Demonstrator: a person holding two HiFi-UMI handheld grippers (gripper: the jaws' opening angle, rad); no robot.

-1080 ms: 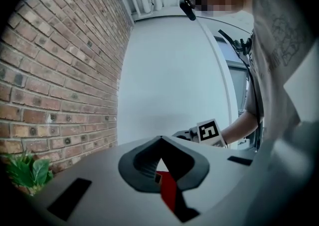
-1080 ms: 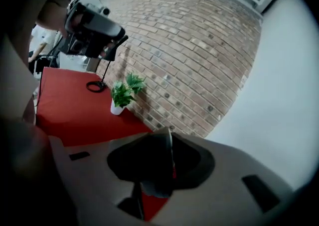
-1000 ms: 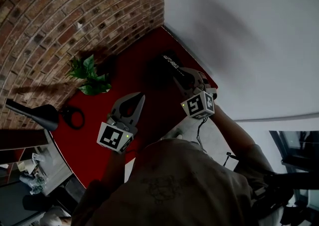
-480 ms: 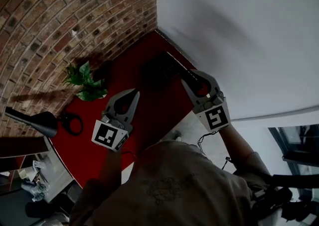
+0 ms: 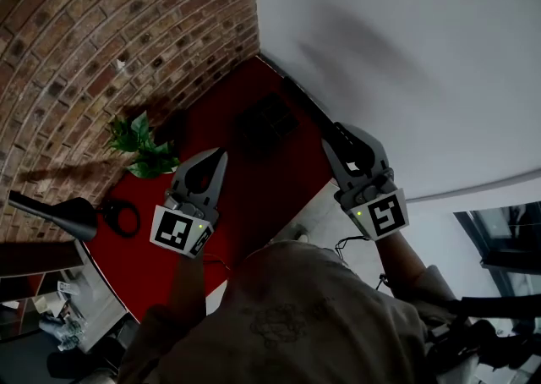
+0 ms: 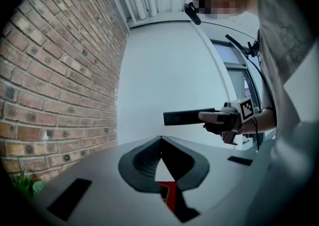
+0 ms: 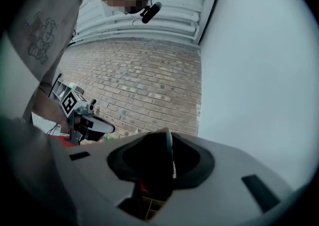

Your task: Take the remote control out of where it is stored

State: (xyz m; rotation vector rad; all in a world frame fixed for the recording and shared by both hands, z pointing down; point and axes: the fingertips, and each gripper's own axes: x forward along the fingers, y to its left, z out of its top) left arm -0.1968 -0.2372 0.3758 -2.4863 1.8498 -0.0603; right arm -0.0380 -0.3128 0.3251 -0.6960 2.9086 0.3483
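My right tool (image 5: 341, 135) grips the long black plastic remote control (image 5: 308, 107) at one o'clock, clear of the red bench (image 5: 254, 196); my left tool (image 5: 218, 158) is closed, empty.

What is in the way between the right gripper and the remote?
Nothing visible. The right gripper already holds the remote between its jaws, up in the air by the white wall. The left gripper is shut, empty and apart from it.
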